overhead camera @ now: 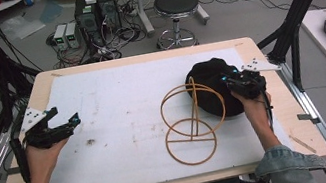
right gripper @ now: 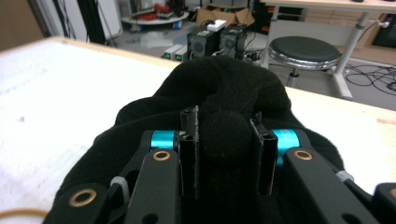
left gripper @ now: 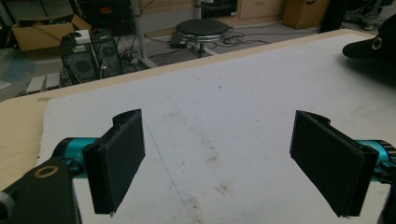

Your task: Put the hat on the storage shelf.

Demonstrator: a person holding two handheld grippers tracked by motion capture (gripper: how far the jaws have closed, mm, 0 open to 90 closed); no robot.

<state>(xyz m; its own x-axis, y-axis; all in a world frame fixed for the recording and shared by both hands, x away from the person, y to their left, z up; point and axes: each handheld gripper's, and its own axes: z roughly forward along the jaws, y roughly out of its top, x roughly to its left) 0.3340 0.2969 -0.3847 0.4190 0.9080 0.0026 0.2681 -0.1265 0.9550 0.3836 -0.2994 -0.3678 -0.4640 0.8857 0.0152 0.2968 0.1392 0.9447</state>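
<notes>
A black knit hat [overhead camera: 210, 83] lies at the right side of the white mat [overhead camera: 121, 124]. My right gripper [overhead camera: 236, 80] is shut on a fold of that hat [right gripper: 224, 135], the fabric bunched between its two jaws. A tan wire stand [overhead camera: 191, 117] of rings and rods rests on the mat just left of the hat, leaning against it. My left gripper [overhead camera: 65, 120] hovers at the mat's left edge, jaws wide open with nothing between them [left gripper: 219, 158]. The hat's edge [left gripper: 373, 46] shows far right in the left gripper view.
A round black stool [overhead camera: 176, 5] stands beyond the table's far edge, beside computer boxes [overhead camera: 96, 14] and tangled cables. Black frame posts rise at both far corners. The mat carries a few dark stains near its middle left [overhead camera: 90, 142].
</notes>
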